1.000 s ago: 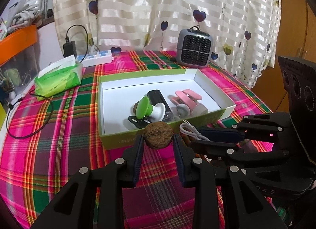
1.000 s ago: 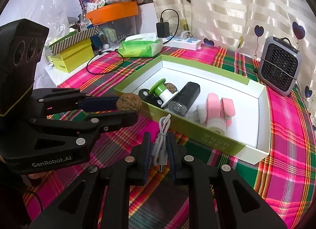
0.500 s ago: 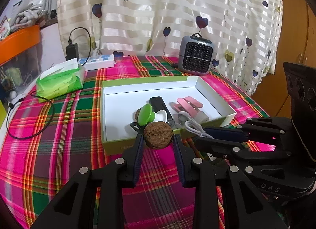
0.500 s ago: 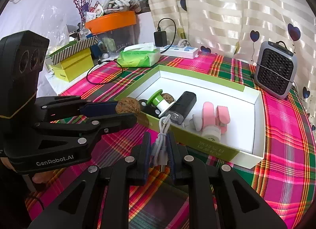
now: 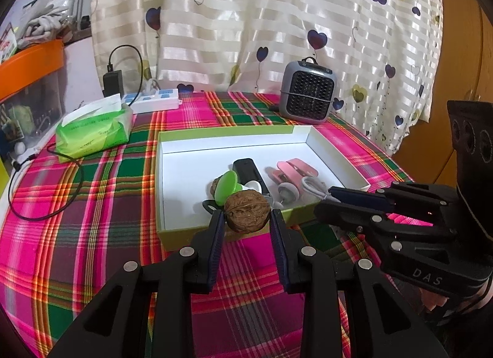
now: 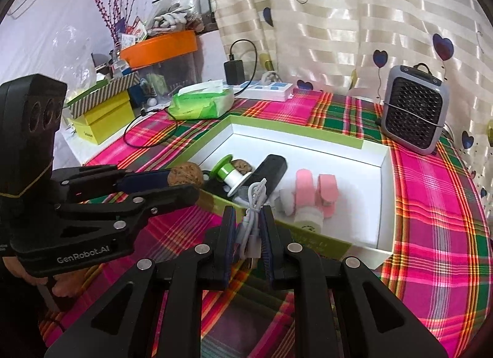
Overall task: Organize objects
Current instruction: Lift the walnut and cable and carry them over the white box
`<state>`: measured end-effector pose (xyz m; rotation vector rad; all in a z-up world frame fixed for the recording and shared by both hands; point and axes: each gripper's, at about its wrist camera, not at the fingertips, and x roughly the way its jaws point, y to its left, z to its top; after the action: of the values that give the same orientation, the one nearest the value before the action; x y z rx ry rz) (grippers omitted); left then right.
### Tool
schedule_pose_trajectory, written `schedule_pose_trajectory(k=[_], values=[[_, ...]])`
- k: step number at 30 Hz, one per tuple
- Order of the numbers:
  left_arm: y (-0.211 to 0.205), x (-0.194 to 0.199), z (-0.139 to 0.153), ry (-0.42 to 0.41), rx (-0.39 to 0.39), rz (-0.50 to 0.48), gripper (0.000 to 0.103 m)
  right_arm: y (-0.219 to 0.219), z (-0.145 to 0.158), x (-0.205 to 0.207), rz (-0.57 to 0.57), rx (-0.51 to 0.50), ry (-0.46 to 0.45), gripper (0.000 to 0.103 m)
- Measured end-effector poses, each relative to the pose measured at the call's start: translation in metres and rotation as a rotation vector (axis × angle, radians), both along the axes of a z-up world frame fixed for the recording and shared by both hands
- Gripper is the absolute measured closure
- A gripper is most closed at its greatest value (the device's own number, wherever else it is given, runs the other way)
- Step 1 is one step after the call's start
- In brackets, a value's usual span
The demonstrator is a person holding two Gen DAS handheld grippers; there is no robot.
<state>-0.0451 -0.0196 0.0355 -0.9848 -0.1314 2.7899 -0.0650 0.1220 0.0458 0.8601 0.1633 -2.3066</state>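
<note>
My left gripper is shut on a brown walnut, held just above the near wall of the green box with a white inside. My right gripper is shut on a coiled white cable, also at the box's near edge. In the left wrist view the right gripper comes in from the right with the cable. In the right wrist view the left gripper holds the walnut at the left. Inside the box lie a green and white spool, a second walnut, a black device and a pink clip.
A grey mini heater stands behind the box. A green tissue pack, a white power strip with a black charger and a looping black cord lie at the left. Yellow and orange boxes crowd the far left shelf.
Both grippers have lifted a little and tipped, so the box sits lower and farther in view. The walnut and the cable stay gripped, now over the box's near wall.
</note>
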Motion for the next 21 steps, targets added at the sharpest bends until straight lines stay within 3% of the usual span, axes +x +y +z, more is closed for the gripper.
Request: schedule_pose_trajectory(k=[21], values=[[0.026,-0.028,0.004,-0.018,-0.050,-0.009,0.075,0.027,0.003,-0.032,-0.114,-0.038,-0.012,0.086]])
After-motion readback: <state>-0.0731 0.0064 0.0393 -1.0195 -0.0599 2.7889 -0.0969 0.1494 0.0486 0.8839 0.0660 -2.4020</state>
